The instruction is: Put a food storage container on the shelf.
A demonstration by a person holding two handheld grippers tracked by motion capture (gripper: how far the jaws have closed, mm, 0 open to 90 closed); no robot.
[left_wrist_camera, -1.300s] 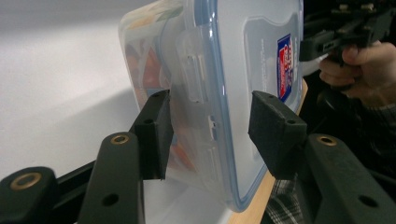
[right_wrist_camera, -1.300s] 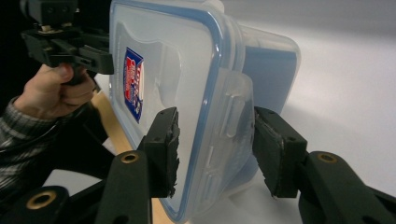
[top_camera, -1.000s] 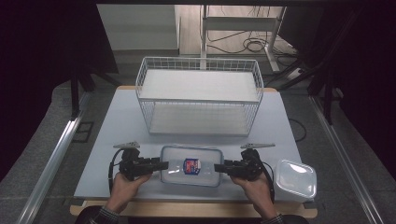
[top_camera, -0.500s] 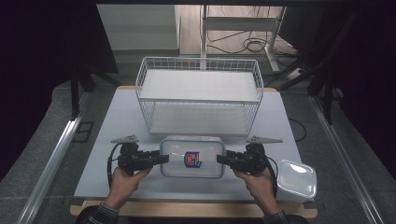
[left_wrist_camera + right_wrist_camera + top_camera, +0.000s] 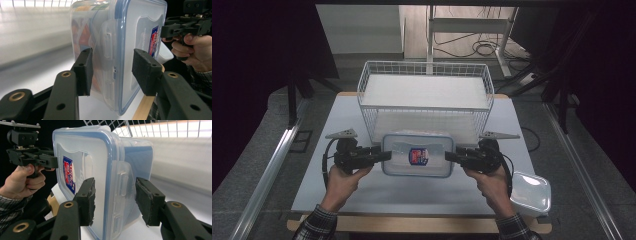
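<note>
A clear plastic food container (image 5: 417, 155) with a blue-rimmed lid and a red and blue label hangs above the table, held level between both grippers. My left gripper (image 5: 384, 156) is shut on its left end, pads above and below the side latch (image 5: 112, 72). My right gripper (image 5: 449, 156) is shut on its right end the same way (image 5: 115, 200). Orange contents show through the container wall (image 5: 82, 32) in the left gripper view. Across the container, each gripper view shows the other hand: the right gripper (image 5: 170, 27) and the left gripper (image 5: 50, 161).
A white wire basket (image 5: 424, 95) stands at the back of the white table (image 5: 337, 120), just behind the lifted container. A second lidded clear container (image 5: 531, 192) sits at the table's front right corner, beside my right forearm.
Both grippers have risen together with the container, which has left the table and now sits higher in the picture, in front of the basket's near wall.
</note>
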